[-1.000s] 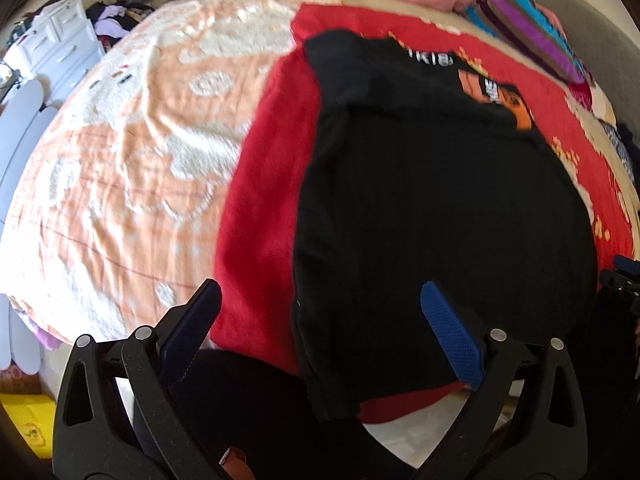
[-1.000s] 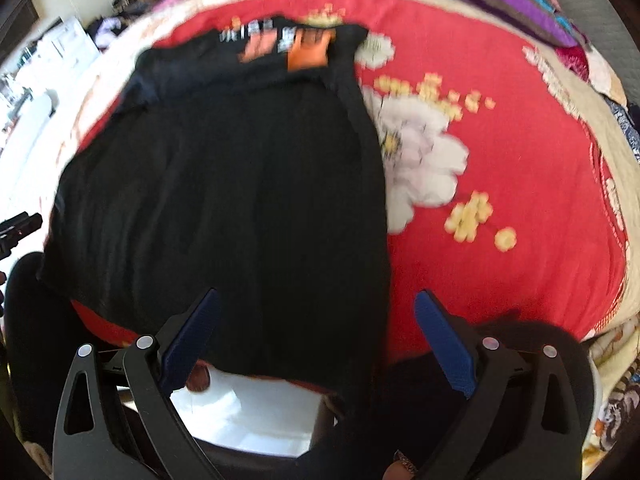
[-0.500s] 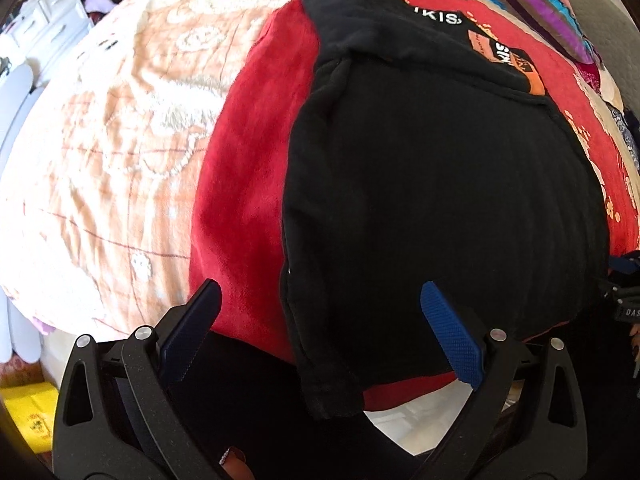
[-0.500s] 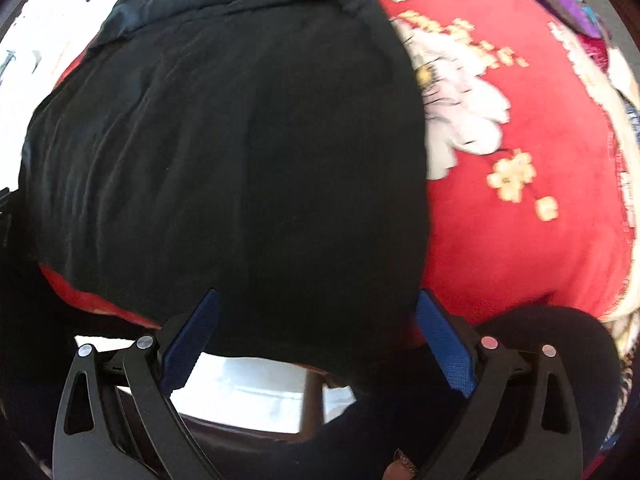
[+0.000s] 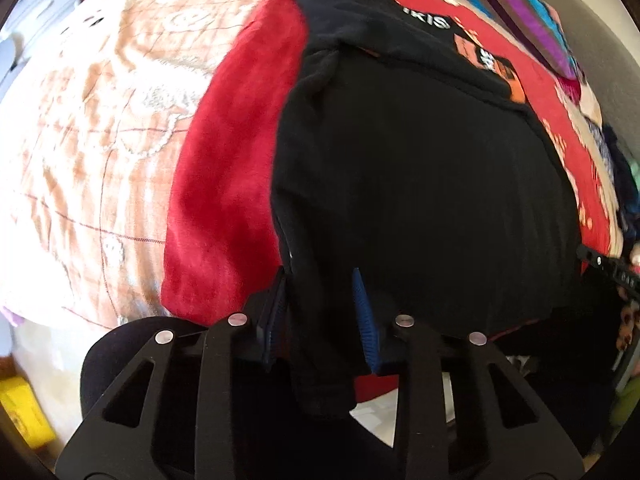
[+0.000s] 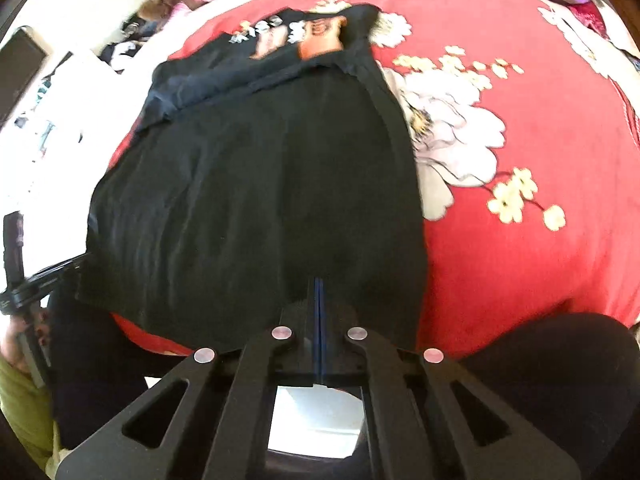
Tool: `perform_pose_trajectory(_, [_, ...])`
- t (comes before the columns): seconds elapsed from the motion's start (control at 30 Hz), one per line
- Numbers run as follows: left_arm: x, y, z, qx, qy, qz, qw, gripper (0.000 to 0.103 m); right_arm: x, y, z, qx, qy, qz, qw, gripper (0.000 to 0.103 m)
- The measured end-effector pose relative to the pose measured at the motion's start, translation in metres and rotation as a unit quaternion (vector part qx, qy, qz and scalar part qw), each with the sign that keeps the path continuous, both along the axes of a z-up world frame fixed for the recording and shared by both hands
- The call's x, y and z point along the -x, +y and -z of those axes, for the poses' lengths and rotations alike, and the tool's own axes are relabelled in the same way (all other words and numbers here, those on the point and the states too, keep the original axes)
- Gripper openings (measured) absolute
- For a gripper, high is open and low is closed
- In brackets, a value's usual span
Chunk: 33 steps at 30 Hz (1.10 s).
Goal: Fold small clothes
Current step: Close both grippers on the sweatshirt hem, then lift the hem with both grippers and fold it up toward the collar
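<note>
At the near edge of the bed, the left gripper (image 5: pixel 320 312), a black frame with blue ribbed pads, has just been closing its jaws, and a bunched corner of the black cotton shirt (image 5: pixel 420 184) now sits pinched between them, its tail hanging below toward the floor. The right gripper (image 6: pixel 319 300), of the same make, has just been closing too; its blue pads stand pressed flat together at the shirt's near hem, but whether any cloth is caught in them cannot be told from the pictures. The shirt lies spread flat, hem toward the person, on a plush red blanket with white peonies and yellow blossoms (image 6: pixel 520 248). Beside the blanket spreads a peach and white quilted bedspread (image 5: pixel 100 128). Farther up, the shirt's folded top shows white lettering and an orange print (image 6: pixel 320 38), and beyond it lies a purple and turquoise striped pillow (image 5: pixel 532 24).
</note>
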State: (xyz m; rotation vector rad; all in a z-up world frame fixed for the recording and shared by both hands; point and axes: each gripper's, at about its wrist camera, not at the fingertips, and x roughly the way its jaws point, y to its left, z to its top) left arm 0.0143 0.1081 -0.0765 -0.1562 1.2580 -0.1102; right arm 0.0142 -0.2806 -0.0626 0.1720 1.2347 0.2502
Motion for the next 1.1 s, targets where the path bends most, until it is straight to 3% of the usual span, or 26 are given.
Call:
perform_pose_trajectory(0.07, [0.003, -0.005, 0.002, -0.009, 0.005, 0.007, 0.9999, 0.024, 0.000, 0.002, -0.002, 0.011, 0.005, 0.007, 1.000, 0.011])
perform_pose_trajectory(0.13, [0.003, -0.011, 0.007, -0.011, 0.014, 0.014, 0.9997, 0.026, 0.002, 0.000, -0.002, 0.040, 0.008, 0.018, 0.999, 0.049])
perform_pose_trajectory(0.17, [0.002, -0.013, 0.009, -0.014, 0.018, 0.017, 0.9996, 0.035, 0.004, -0.002, -0.001, 0.047, 0.008, 0.020, 0.999, 0.052])
perform_pose_trajectory(0.23, [0.000, -0.019, 0.013, -0.017, 0.024, 0.026, 0.9992, 0.041, 0.003, -0.001, 0.002, 0.068, 0.017, 0.019, 0.997, 0.054])
perform_pose_trajectory(0.3, [0.001, -0.027, 0.012, -0.026, 0.018, 0.041, 0.9986, 0.041, 0.002, 0.003, 0.007, 0.084, 0.029, 0.014, 0.996, 0.055])
perform_pose_trajectory(0.33, [0.002, -0.031, 0.010, -0.025, 0.013, 0.048, 0.9984, 0.030, 0.000, 0.006, 0.011, 0.092, 0.036, 0.008, 0.995, 0.055])
perform_pose_trajectory(0.37, [0.003, -0.034, 0.009, -0.025, 0.008, 0.055, 0.9982, 0.011, -0.001, 0.010, 0.016, 0.098, 0.047, -0.002, 0.994, 0.055])
perform_pose_trajectory(0.4, [0.002, -0.035, 0.008, -0.027, 0.006, 0.057, 0.9980, 0.005, -0.002, 0.011, 0.020, 0.100, 0.054, -0.008, 0.994, 0.055])
perform_pose_trajectory(0.47, [0.004, -0.034, 0.003, -0.018, -0.006, 0.056, 0.9983, 0.004, -0.004, 0.014, 0.029, 0.098, 0.075, -0.021, 0.992, 0.054])
perform_pose_trajectory(0.53, [0.004, -0.027, -0.003, 0.004, -0.021, 0.044, 0.9988, 0.003, -0.004, 0.013, 0.032, 0.085, 0.081, -0.025, 0.993, 0.033])
perform_pose_trajectory(0.63, [0.005, -0.015, -0.021, 0.029, -0.056, 0.025, 0.9977, 0.003, -0.002, 0.004, 0.024, 0.054, 0.067, -0.011, 0.996, 0.018])
perform_pose_trajectory(0.8, [0.005, 0.007, -0.051, 0.057, -0.100, -0.004, 0.9933, 0.003, 0.003, -0.011, 0.009, -0.006, 0.038, 0.003, 0.999, 0.008])
perform_pose_trajectory(1.1, [-0.018, 0.016, -0.076, 0.082, -0.139, -0.027, 0.9866, 0.003, -0.002, -0.024, -0.034, -0.102, -0.058, -0.002, 0.993, 0.008])
